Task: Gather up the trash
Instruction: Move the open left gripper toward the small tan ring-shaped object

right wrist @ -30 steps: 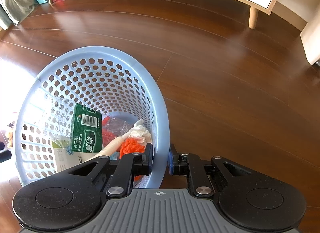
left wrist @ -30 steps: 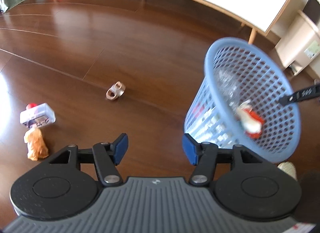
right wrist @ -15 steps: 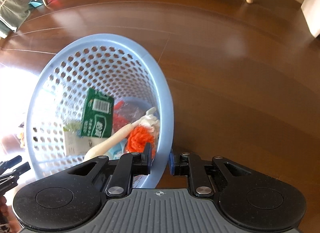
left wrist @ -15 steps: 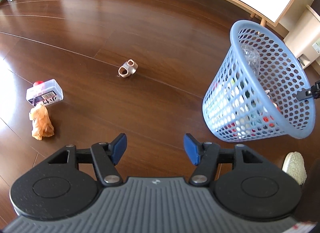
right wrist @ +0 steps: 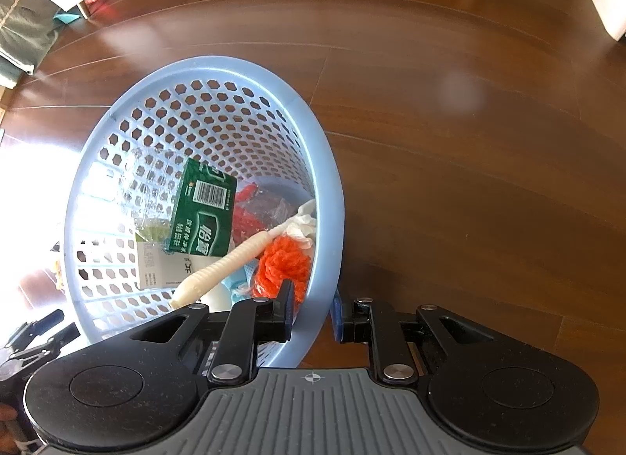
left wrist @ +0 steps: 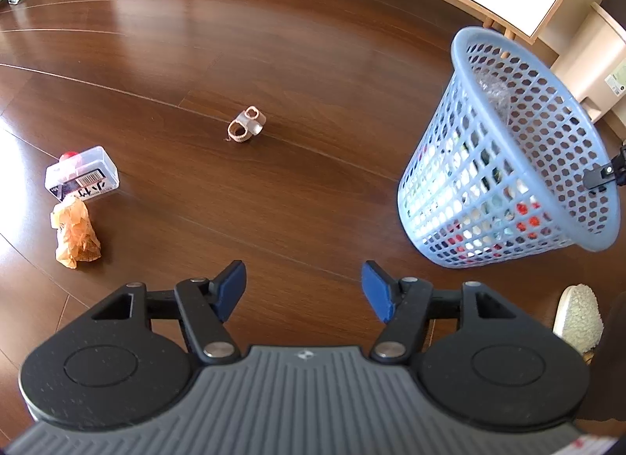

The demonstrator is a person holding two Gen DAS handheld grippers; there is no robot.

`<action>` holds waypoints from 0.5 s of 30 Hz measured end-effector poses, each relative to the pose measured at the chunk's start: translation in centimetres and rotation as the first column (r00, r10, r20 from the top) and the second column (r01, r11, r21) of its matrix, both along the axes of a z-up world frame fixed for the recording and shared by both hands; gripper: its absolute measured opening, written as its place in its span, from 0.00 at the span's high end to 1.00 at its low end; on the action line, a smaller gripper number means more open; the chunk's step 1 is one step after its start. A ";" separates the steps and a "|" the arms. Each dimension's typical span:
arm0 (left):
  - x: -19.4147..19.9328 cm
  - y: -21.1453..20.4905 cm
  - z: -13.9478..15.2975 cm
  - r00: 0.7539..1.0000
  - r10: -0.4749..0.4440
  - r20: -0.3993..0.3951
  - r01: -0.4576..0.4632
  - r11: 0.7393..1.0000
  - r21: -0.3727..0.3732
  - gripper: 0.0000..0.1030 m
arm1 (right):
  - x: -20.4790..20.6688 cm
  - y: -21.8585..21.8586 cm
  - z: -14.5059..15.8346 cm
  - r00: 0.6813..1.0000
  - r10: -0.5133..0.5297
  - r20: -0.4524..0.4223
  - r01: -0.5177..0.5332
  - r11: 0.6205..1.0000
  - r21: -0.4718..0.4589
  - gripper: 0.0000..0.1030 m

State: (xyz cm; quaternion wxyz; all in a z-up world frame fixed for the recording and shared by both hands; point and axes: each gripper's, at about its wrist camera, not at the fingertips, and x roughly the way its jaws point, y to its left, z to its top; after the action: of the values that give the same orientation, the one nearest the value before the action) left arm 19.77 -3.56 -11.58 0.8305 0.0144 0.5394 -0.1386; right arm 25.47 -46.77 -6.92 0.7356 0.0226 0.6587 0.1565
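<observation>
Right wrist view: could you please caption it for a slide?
Right gripper clamps the rim of a tilted blue basket holding trash.

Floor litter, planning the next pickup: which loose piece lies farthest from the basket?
The crumpled orange wrapper, left of the clear plastic box; the small coil lies far nearer the basket.

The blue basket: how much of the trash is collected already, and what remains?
Done: the blue basket holds a green carton and orange yarn. In hand: the right gripper clamps its rim; the left gripper is open. Left: plastic box, orange wrapper, small roll.
</observation>
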 end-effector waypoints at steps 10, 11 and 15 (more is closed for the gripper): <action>2.0 -0.3 -2.5 1.000 -0.018 -0.010 0.018 1.000 -0.001 0.41 | 1.2 -1.0 -2.2 0.969 -0.216 -0.119 0.227 0.970 0.089 0.90; 2.2 -0.2 -2.6 1.000 -0.014 -0.007 0.014 1.000 0.004 0.41 | 1.4 -1.0 -2.2 0.965 -0.233 -0.119 0.246 0.964 0.103 0.90; 3.2 0.4 -3.1 1.000 0.005 -0.017 -0.005 1.000 0.011 0.41 | 2.5 -0.6 -2.2 0.957 -0.275 -0.093 0.285 0.949 0.133 0.90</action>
State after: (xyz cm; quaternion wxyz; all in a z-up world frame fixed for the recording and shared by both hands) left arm 23.00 -3.18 -14.69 0.8261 0.0163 0.5472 -0.1338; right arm 27.95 -47.40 -9.08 0.7220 0.1751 0.6623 0.0972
